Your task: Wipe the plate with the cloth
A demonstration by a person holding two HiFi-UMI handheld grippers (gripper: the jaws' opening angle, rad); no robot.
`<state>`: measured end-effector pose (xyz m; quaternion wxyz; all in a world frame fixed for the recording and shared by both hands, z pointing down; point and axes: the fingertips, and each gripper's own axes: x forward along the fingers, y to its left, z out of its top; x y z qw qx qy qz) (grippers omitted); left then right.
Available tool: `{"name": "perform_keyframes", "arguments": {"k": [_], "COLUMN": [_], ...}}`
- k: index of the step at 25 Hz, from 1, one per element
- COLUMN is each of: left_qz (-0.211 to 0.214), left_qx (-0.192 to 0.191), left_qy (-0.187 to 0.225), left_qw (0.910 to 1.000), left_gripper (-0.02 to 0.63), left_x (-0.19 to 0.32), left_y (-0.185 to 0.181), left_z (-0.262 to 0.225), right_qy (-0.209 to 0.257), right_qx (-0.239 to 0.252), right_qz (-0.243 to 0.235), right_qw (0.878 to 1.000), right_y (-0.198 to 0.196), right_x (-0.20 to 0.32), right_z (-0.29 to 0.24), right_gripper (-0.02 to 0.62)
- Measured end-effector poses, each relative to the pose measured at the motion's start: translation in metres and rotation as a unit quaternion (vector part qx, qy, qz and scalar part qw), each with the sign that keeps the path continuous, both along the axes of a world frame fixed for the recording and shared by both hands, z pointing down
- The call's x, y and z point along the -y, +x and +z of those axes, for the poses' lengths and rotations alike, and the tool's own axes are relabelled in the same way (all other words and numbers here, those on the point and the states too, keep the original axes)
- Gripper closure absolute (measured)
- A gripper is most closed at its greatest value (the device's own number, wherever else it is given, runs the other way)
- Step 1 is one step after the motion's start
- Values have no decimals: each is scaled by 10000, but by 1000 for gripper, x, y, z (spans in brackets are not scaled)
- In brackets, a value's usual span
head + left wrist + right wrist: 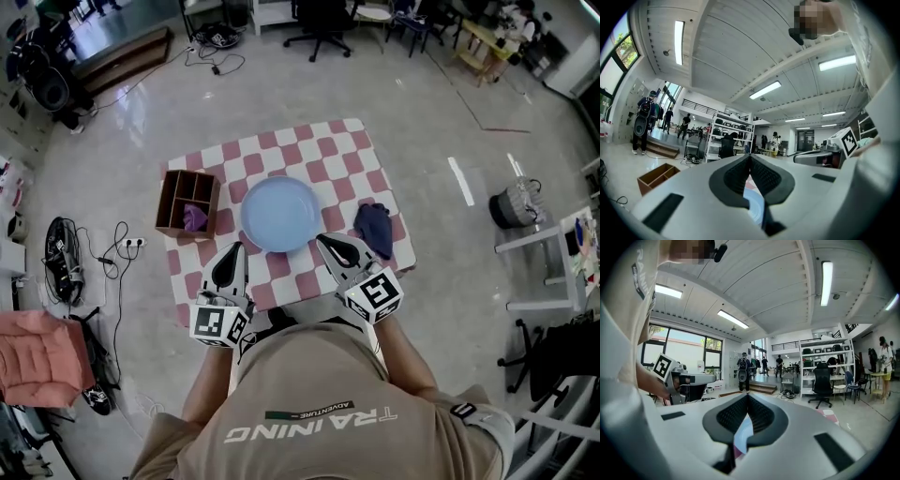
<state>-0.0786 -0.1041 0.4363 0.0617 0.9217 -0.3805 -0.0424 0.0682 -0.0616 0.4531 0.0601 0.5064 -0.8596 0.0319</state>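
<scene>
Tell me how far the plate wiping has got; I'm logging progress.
Nothing looks done: the dark cloth lies beside the plate, ungripped. In hand: nothing; the left gripper and right gripper are both shut and empty, short of the plate. Left: grasp the cloth and wipe the plate.

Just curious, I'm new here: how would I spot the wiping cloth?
Find the red-and-white checked mat, with the pale blue plate at its middle. The cloth lies crumpled just right of the plate: dark navy and lying loose, unlike the purple rag tucked in the wooden box.
</scene>
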Motion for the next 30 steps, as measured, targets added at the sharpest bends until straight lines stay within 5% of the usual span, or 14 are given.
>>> {"name": "perform_keyframes", "arguments": {"k": [14, 30], "left_qz": [365, -345], "left_qx": [-63, 136], "left_qy": [-156, -307], "left_qw": [9992, 9988], "left_gripper": [594, 594], "left_x": [59, 98], "left_y": [2, 50], "left_z": [14, 2], "right_qy": [-138, -203], "right_qx": [-182, -110], "right_qz": [301, -670], "right_qw": [9993, 9975], "right_y": [-1, 31], "right_x": [64, 111], "right_z": [11, 26], "right_gripper": [578, 578]}}
